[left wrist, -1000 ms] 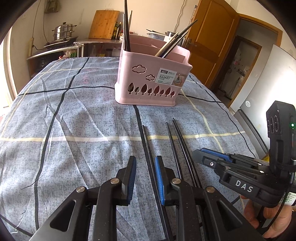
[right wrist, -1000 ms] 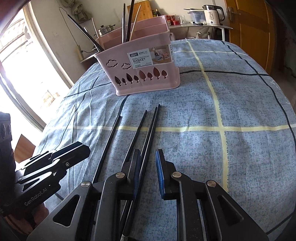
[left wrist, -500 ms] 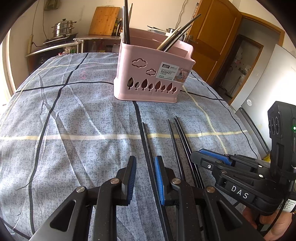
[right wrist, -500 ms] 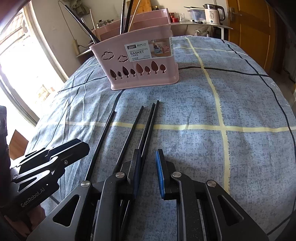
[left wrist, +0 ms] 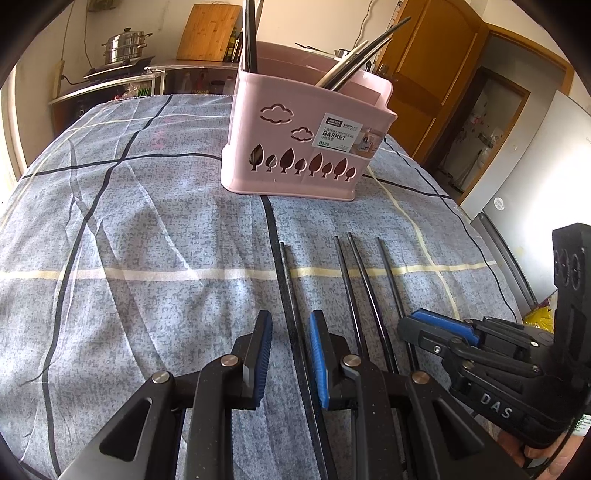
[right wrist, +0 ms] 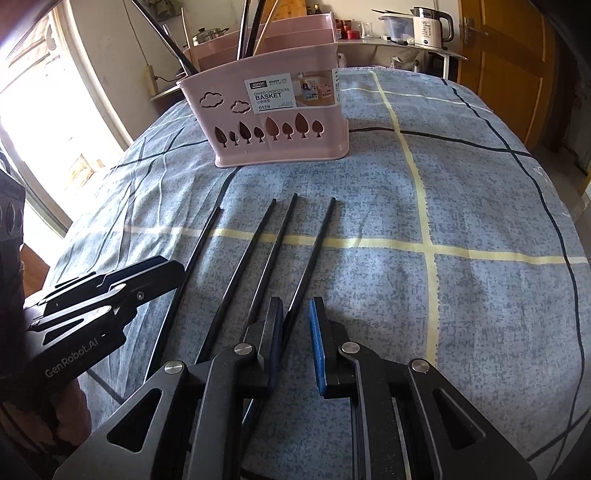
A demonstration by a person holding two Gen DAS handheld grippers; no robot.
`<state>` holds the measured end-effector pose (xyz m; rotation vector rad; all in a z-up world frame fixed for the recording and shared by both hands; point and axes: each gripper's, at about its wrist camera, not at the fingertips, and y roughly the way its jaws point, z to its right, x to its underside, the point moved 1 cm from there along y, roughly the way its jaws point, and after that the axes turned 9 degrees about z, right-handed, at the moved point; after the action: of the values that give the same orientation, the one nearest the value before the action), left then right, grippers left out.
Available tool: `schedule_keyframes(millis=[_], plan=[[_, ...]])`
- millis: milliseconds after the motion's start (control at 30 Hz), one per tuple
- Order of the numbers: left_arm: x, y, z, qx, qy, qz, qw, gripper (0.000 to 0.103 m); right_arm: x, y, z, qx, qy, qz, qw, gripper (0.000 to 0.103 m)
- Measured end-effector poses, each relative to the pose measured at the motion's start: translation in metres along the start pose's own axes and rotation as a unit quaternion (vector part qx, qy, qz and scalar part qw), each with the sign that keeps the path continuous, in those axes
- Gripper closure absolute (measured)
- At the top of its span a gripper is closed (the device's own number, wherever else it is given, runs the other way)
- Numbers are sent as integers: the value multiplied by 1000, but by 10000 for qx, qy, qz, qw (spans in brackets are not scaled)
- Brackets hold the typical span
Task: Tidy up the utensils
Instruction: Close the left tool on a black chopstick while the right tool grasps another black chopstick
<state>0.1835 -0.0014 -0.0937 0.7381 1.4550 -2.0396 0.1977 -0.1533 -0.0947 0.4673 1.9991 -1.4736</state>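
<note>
Four black chopsticks lie side by side on the blue checked cloth (left wrist: 147,258), tips toward a pink chopstick basket (left wrist: 306,147) (right wrist: 273,122) that holds several utensils upright. My left gripper (left wrist: 290,350) is open around the leftmost chopstick (left wrist: 286,280), its pads clear of it. My right gripper (right wrist: 296,325) straddles the rightmost chopstick (right wrist: 317,243); its jaws are closing, and the stick lies beside the left pad with a gap on the other side. Each gripper also shows in the other's view: the right gripper (left wrist: 439,332), the left gripper (right wrist: 162,273).
The two middle chopsticks (right wrist: 266,243) lie between the grippers. Behind the table are a counter with a steel pot (left wrist: 125,44), a wooden cutting board (left wrist: 208,33) and a kettle (right wrist: 430,26). The table edge drops off at the right, near a wooden door (left wrist: 424,74).
The rightmost chopstick's far tip has swung right, away from its neighbour. The right gripper's jaws have narrowed slightly. The left gripper stays around the leftmost chopstick.
</note>
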Motion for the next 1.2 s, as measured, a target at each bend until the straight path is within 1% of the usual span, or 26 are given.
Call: schedule_keyframes(millis=[333, 433, 533, 633, 700, 933, 1033, 1133, 1200], plan=[[0, 8, 4, -183, 118, 49, 9998, 83, 3, -8, 22, -56, -88, -110, 9999, 90], [-1, 8, 5, -251, 117, 49, 9996, 85, 2, -9, 29, -41, 3, -129, 9999, 90], [-3, 10, 5, -339, 152, 35, 9993, 85, -2, -9, 33, -63, 242, -104, 9996, 90], [-7, 15, 8, -453, 267, -20, 9986, 85, -7, -6, 37, 26, 401, -13, 9992, 90], [-10, 18, 10, -512, 313, -62, 9982, 85, -11, 0, 41, 117, 469, -28, 9988, 90], [-14, 25, 17, -684, 579, -87, 9959, 85, -22, 12, 40, 264, 467, 26, 9986, 90], [-13, 25, 18, -704, 619, -88, 9956, 87, -24, 13, 40, 270, 447, 52, 9986, 91], [-14, 24, 16, -746, 592, -94, 9954, 96, -25, 14, 40, 281, 380, 27, 9989, 93], [-16, 24, 10, -623, 426, -135, 9971, 97, -27, 15, 42, 240, 431, -1, 9988, 93]])
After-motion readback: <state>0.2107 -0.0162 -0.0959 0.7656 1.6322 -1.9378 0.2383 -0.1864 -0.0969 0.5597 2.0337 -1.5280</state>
